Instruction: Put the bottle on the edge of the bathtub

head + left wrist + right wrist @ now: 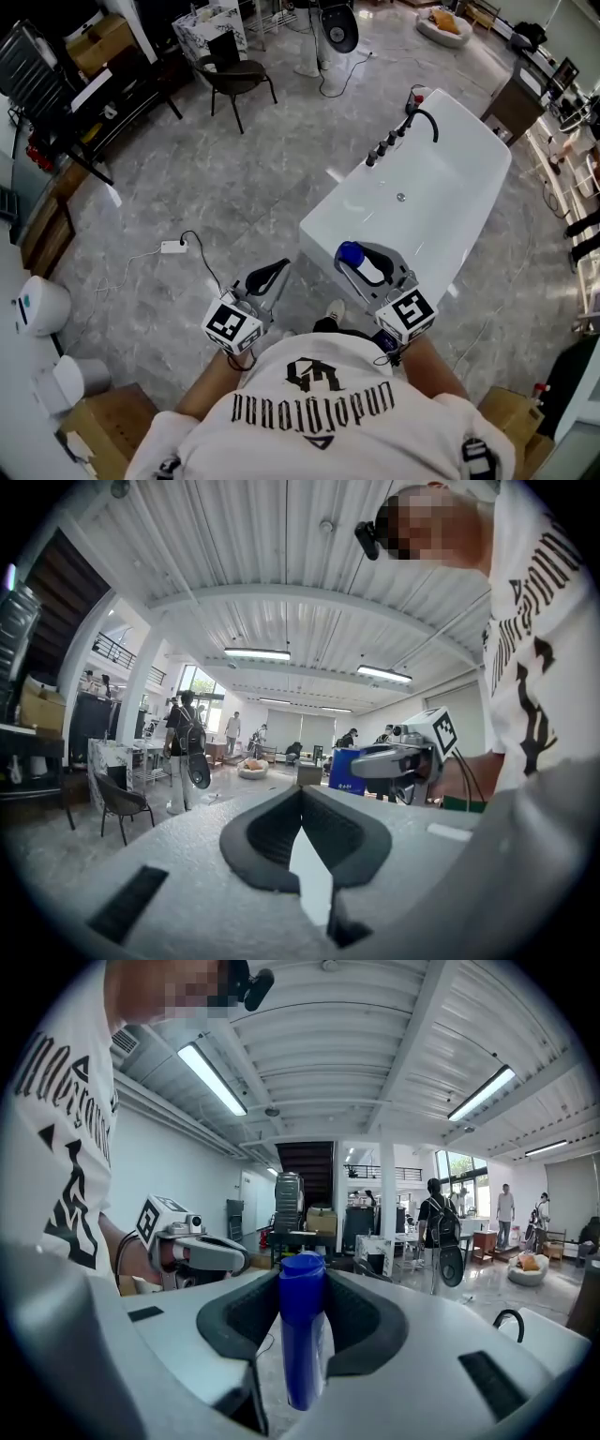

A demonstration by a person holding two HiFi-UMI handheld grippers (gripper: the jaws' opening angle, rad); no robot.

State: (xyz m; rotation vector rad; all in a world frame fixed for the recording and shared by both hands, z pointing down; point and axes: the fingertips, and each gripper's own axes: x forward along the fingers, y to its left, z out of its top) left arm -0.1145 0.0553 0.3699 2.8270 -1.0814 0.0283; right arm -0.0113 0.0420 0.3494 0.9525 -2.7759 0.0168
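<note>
A bottle with a blue cap is held above the near end of the white bathtub, and my right gripper is shut on it. In the right gripper view the bottle stands upright between the black pads, its cap rising above them. My left gripper hangs to the left of the tub over the floor. Its jaws meet at the tips with nothing between them, which the left gripper view also shows. The right gripper with the blue bottle also shows in that view.
Black taps and a curved spout sit on the tub's far left rim. On the grey marble floor lie a white power strip with a cable, a black chair and a standing fan. Cardboard boxes stand at my left.
</note>
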